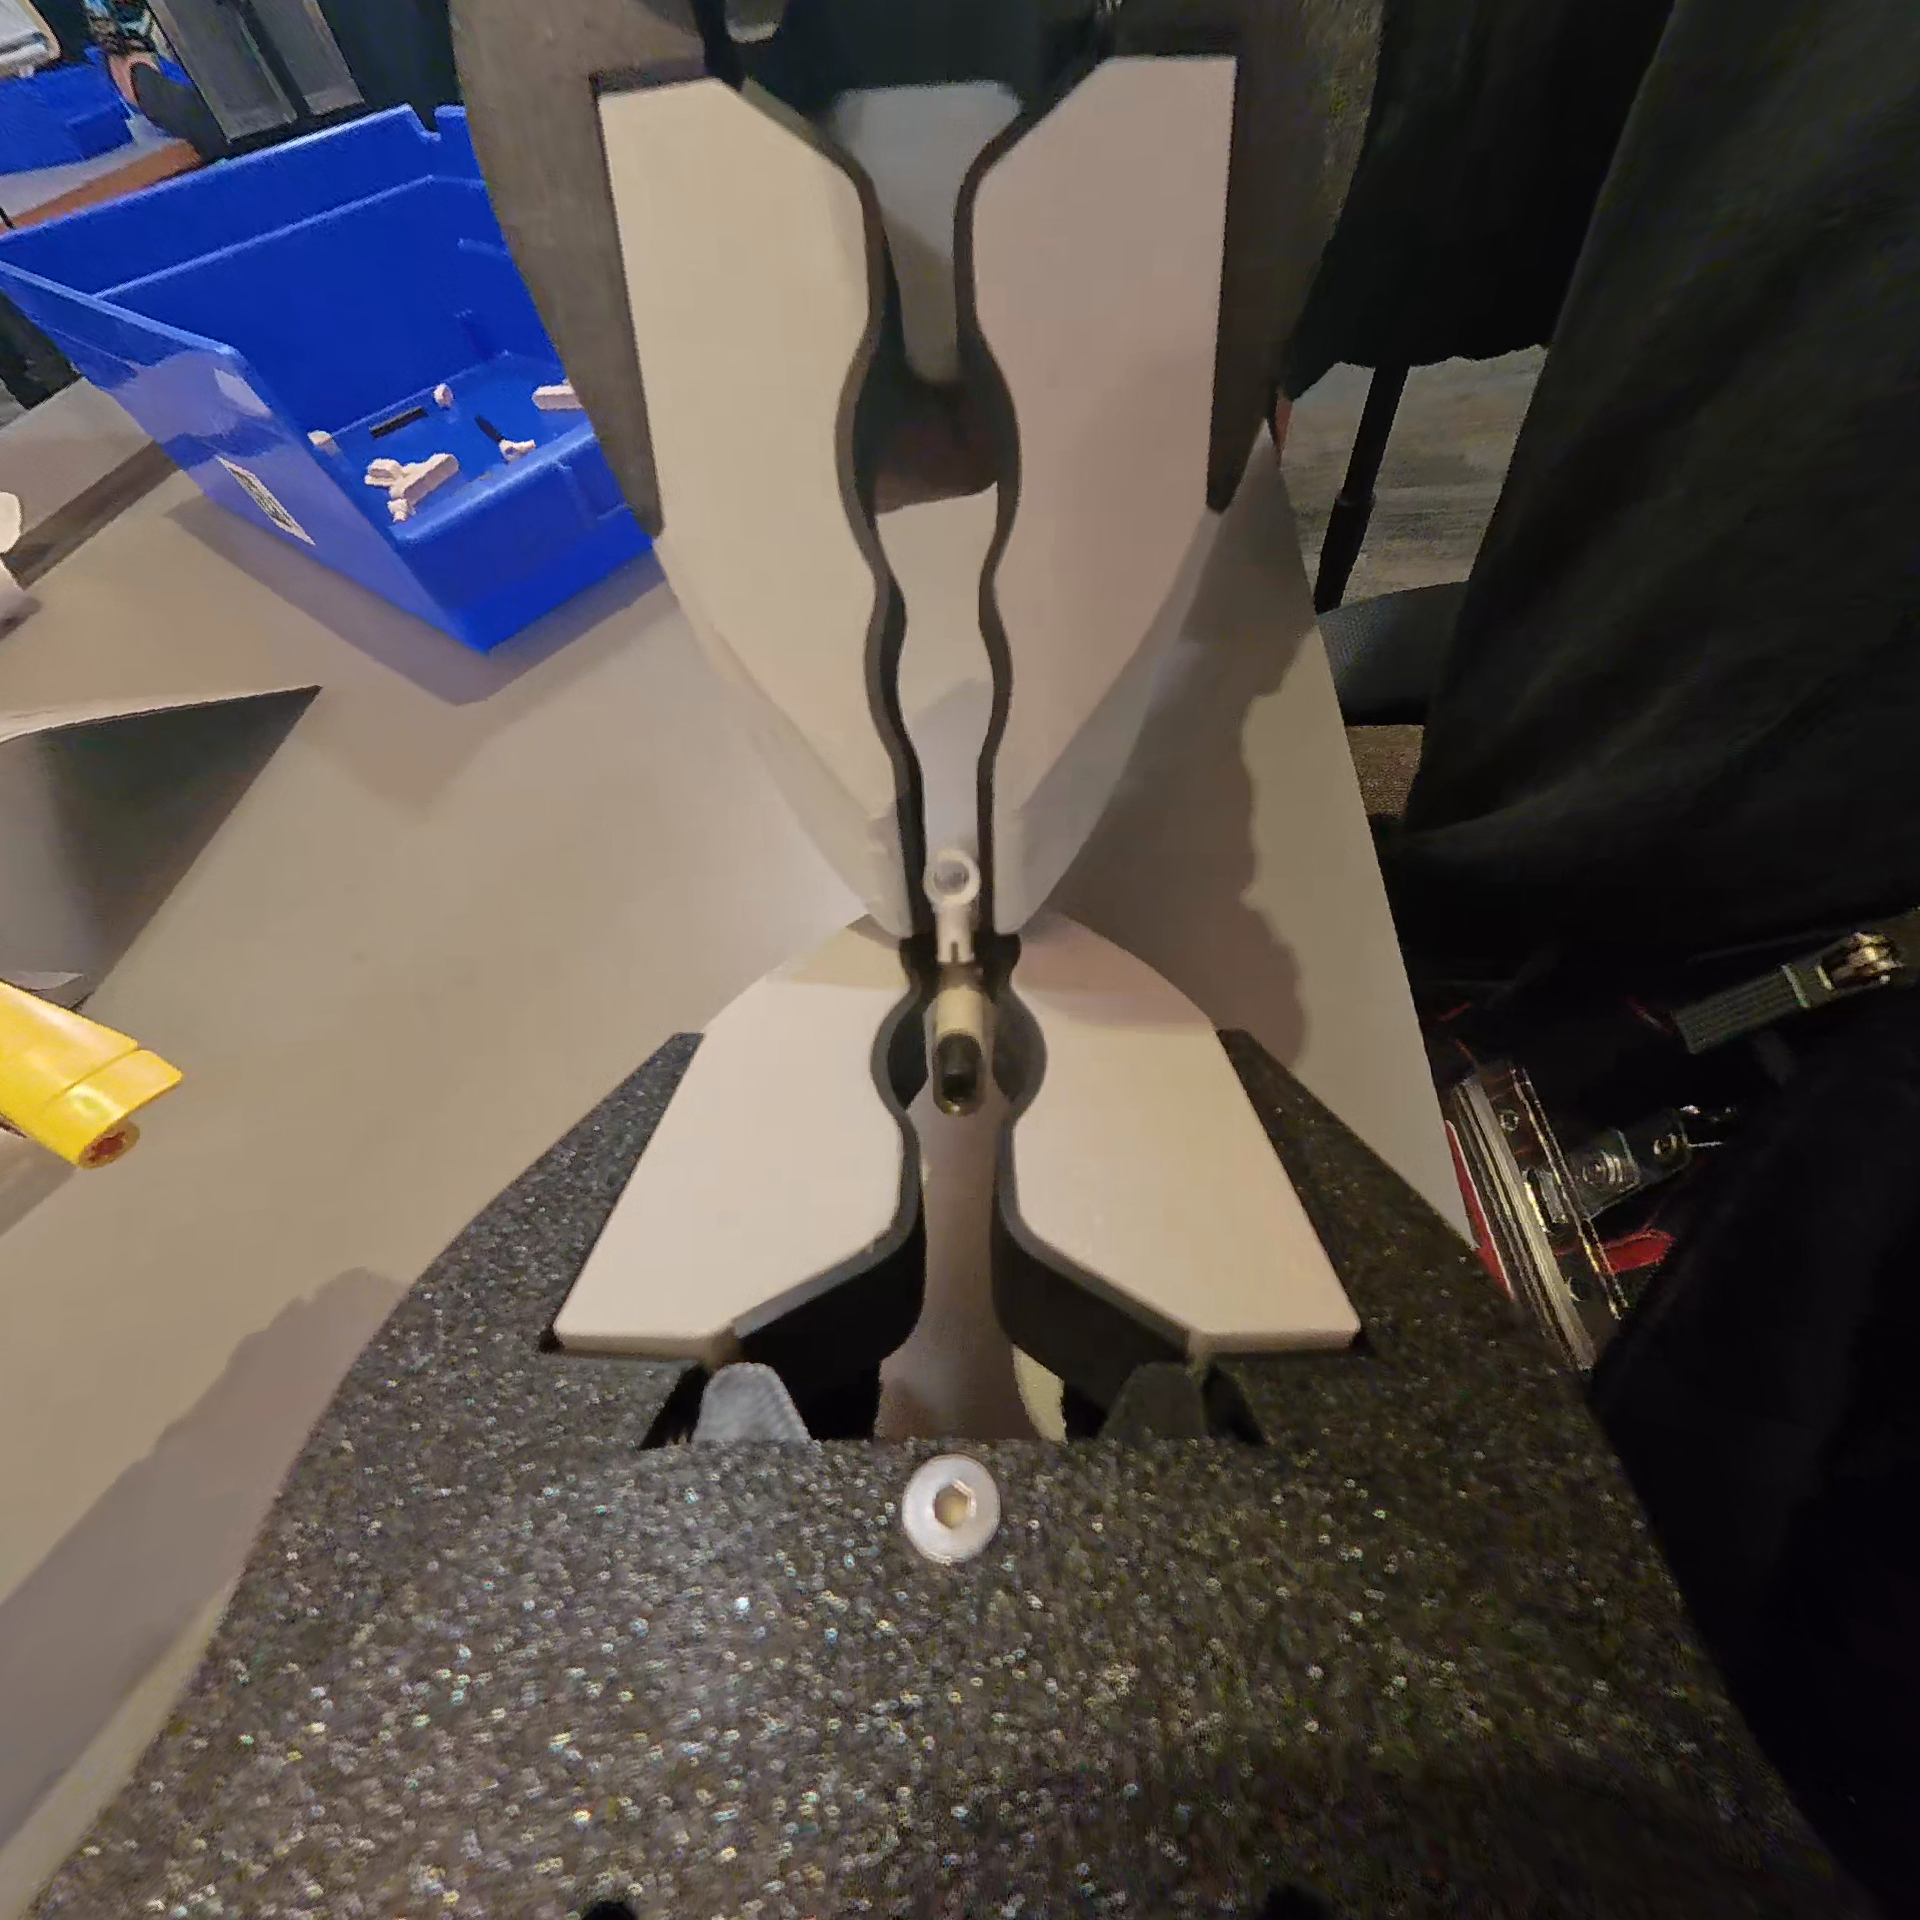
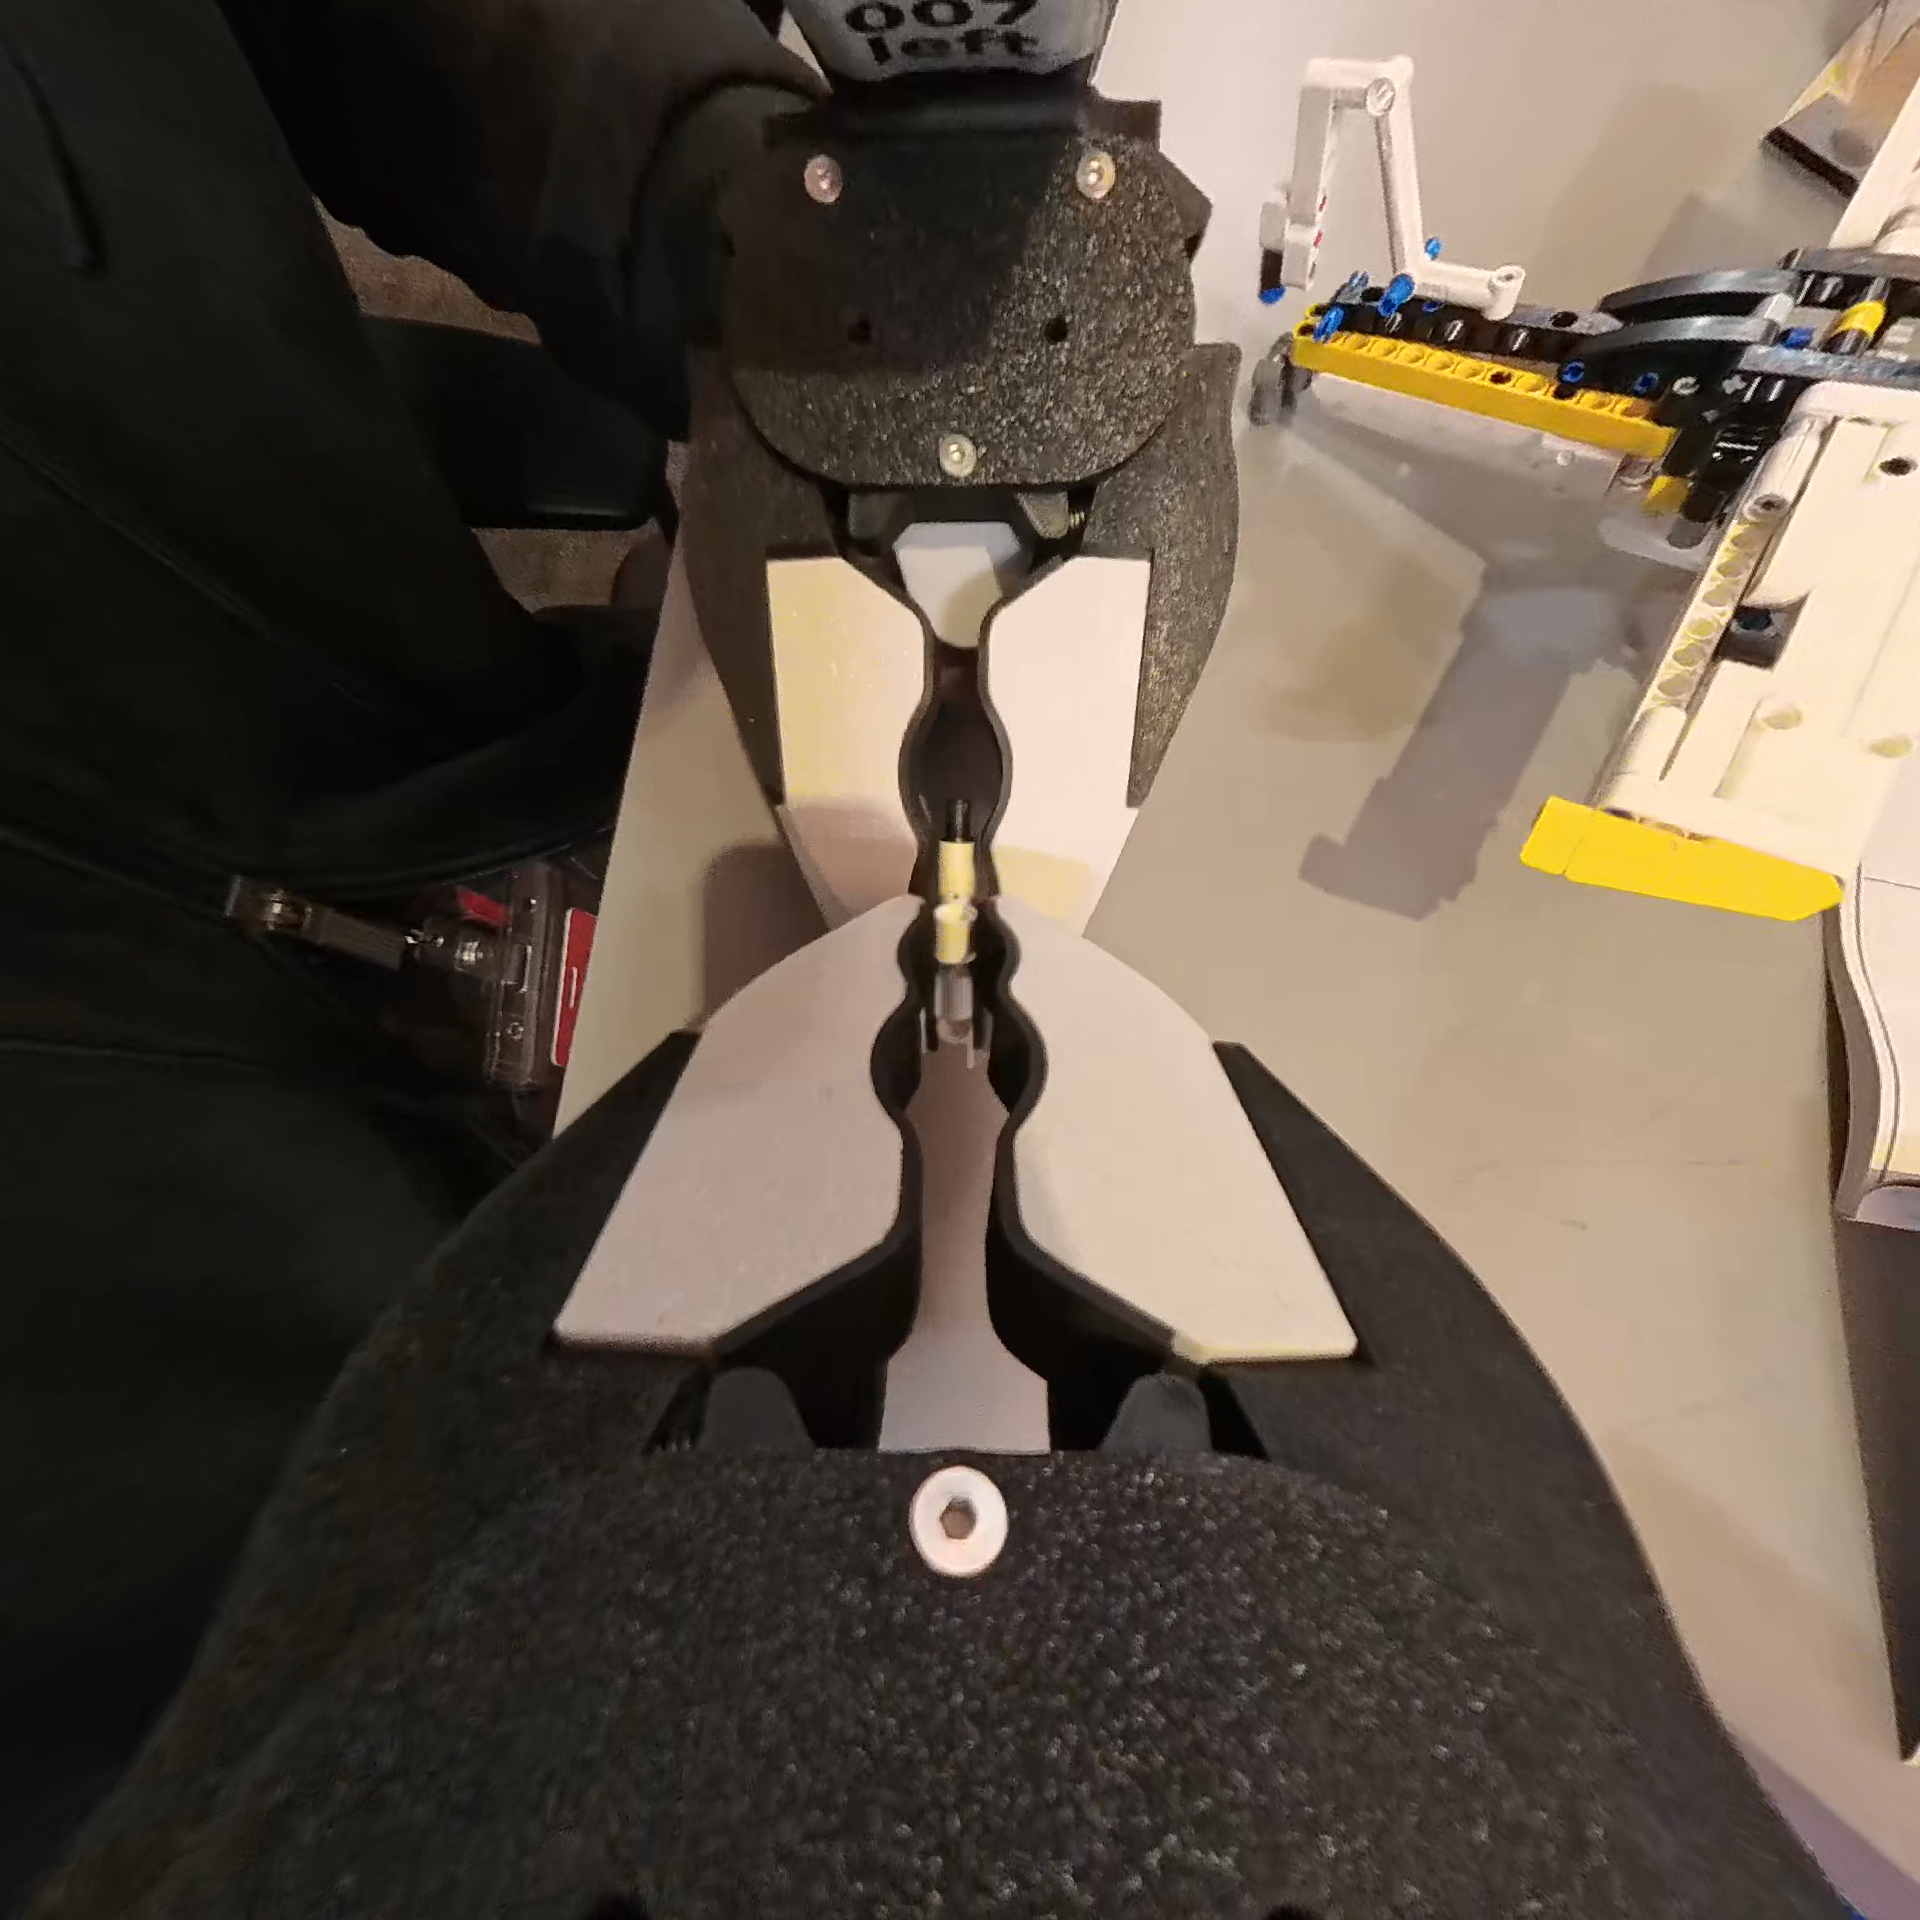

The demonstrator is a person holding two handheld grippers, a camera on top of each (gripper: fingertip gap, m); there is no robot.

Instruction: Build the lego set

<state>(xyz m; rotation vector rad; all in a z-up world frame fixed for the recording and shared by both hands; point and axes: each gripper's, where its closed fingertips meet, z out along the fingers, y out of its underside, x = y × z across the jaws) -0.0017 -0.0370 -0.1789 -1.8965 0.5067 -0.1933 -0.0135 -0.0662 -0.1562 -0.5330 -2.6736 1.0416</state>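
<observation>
Left gripper (image 1: 956, 971): nearly closed; a small cream sleeve on a dark pin (image 1: 954, 1023) is pinched between its fingertips, the pin running back toward the camera.
Right gripper (image 2: 954, 935): nearly closed; a small white connector with a ring end (image 1: 951, 883) is pinched at its fingertips.
Meeting point: the two grippers are set tip to tip, the other seen at 12 o'clock in each wrist view; the cream sleeve and the white connector are lined up end to end, and whether they touch cannot be told.
Bench (image 1: 436, 935): grey; both grippers are held above its edge.
Blue bin (image 1: 312, 343): at 10 o'clock in the left wrist view, small pale parts seen inside.
Brick-built model (image 2: 1558, 353): yellow, black and white, at 2 o'clock in the right wrist view, well apart.
Person: dark clothing (image 2: 260, 520) at the bench edge.
</observation>
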